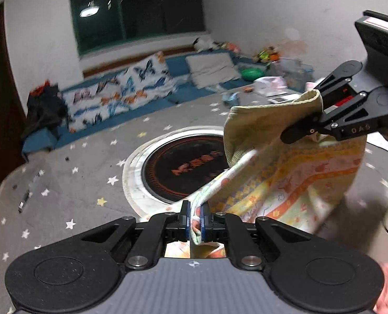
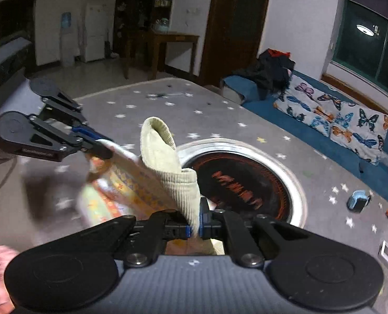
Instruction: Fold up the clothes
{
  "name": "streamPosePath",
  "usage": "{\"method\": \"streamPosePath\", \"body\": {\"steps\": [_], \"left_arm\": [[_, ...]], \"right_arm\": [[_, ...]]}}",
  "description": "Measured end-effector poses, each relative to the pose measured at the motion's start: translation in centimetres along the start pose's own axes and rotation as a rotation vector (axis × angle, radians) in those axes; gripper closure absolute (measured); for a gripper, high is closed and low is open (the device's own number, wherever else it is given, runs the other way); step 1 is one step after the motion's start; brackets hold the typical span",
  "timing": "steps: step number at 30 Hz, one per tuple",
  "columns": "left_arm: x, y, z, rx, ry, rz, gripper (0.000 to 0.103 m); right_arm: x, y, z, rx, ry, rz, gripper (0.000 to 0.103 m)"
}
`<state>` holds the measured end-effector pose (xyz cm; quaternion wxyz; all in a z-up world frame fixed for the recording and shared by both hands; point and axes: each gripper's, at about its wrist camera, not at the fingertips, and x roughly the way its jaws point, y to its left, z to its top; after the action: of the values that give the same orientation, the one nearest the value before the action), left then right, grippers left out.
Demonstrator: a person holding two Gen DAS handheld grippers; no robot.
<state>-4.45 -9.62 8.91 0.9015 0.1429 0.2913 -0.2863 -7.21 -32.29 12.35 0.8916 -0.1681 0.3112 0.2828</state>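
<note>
Left hand-held gripper (image 1: 196, 218) clamped on one edge of the patterned garment (image 1: 293, 180), right hand-held gripper (image 2: 194, 226) clamped on its ribbed cuff; garment hangs stretched between them above the star-print worktop (image 1: 71, 157) (round burner (image 1: 186, 167) beneath).

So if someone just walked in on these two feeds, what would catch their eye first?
Most likely the pastel patterned garment, lifted off the table and stretched between the two tools: the left tool pinches one edge, the right tool clamps its ribbed cream cuff. Next, the round black burner with orange lettering, sunk in the middle of the grey star-print tablecloth. Behind, butterfly-print cushions line a blue bench under the dark window.
</note>
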Motion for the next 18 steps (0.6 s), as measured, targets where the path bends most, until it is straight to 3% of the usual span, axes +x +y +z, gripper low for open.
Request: {"method": "streamPosePath", "body": {"steps": [6,8,9,12,18], "left_arm": [[7.0,3.5,0.0,-0.127,0.111,0.015,0.096],[8.4,4.2,-0.6,-0.161,0.144,0.028,0.095],[8.6,4.4,-0.9,-0.178,0.15,0.026,0.095],[8.8,4.8,-1.2,-0.204,0.152,0.024,0.095],[8.8,5.1,-0.8,-0.216,0.15,0.024,0.092]], "right_arm": [[8.5,-3.2,0.3,0.096,0.044,-0.053,0.095],[10.3,-3.9,-0.7,0.155,0.037,-0.074,0.085],[10.4,-4.1,-1.2,0.175,0.014,-0.094,0.079],[9.8,-4.9,-2.8,0.241,-0.023,-0.131,0.075],[6.4,-5.8,-6.8,0.299,0.0,-0.189,0.072]]}}
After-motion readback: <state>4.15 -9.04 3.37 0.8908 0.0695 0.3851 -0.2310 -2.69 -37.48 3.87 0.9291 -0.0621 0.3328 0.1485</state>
